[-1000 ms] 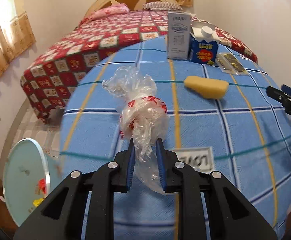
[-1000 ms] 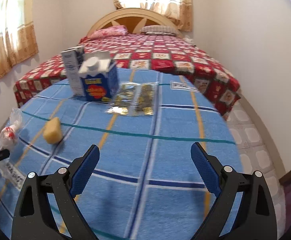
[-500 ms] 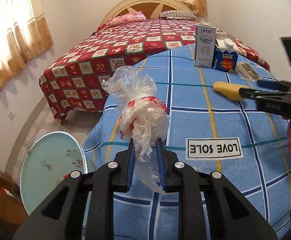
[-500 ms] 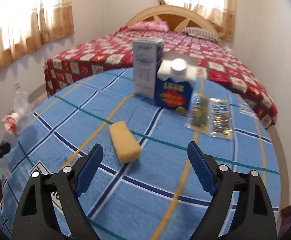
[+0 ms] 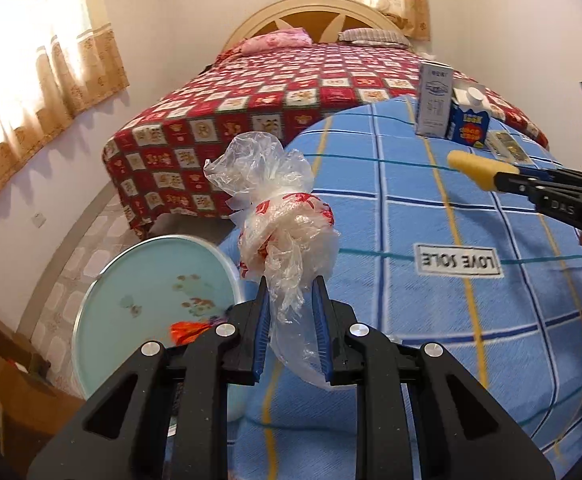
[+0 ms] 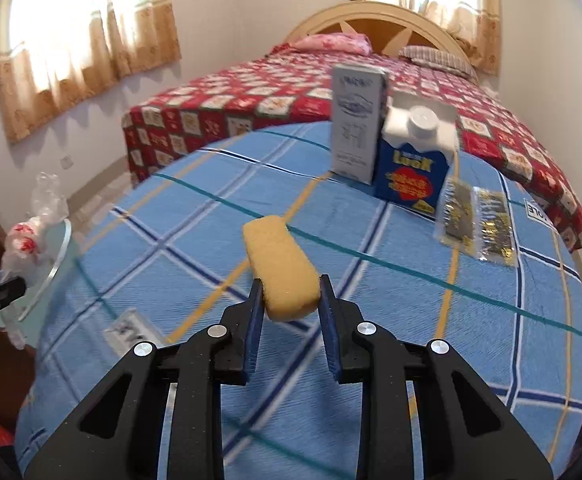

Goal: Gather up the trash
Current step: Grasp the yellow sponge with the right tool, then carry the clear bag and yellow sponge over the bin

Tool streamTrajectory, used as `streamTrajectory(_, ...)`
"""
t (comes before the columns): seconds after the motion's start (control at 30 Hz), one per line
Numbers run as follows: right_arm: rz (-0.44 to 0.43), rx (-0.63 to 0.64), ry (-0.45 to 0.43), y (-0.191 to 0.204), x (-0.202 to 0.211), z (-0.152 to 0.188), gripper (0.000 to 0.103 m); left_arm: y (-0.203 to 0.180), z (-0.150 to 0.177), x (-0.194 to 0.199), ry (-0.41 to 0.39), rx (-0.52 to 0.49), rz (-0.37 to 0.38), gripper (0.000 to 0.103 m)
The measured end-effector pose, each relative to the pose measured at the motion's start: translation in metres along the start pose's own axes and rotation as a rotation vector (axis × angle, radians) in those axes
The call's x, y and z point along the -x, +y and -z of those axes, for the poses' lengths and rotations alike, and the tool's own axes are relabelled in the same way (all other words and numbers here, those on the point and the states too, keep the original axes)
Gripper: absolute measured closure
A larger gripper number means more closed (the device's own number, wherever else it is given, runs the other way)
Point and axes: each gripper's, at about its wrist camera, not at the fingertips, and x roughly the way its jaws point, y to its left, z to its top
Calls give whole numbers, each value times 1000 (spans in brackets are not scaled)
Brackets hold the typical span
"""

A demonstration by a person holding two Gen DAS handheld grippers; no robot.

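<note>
blue plaid bedspread (image 6: pixel 371 320) — cartons (image 6: pixel 405 168), foil packets (image 6: pixel 477 220)

White walls, sunlit curtained windows (image 6: pixel 87 32), and a bed (image 5: pixel 291 92) under a red patchwork quilt with an arched headboard (image 5: pixel 319 16).

plastic bag (image 5: pixel 287 216): thin, clear, crinkled, glossy
sponge (image 6: pixel 281 268): yellow foam, matt, finely porous
blanket (image 6: pixel 371 288): blue plaid cloth, soft, matt
cartons (image 6: pixel 409 164): printed paperboard, smooth
gripper pads (image 6: pixel 256 336): blue, ribbed

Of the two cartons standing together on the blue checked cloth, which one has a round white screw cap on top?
The shorter blue carton has the cap; the taller grey-white carton touching its left side has a flat, capless top.
</note>
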Motion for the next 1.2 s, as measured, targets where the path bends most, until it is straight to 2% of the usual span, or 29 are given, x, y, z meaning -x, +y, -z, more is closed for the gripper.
streamTrajectory(0.47,-96,56,-89,62,35,3,76,36,27,20,12,38,-71,83)
streamTrajectory(1.2,-159,135,-102,114,41,8,76,52,44,39,3,37,-92,83)
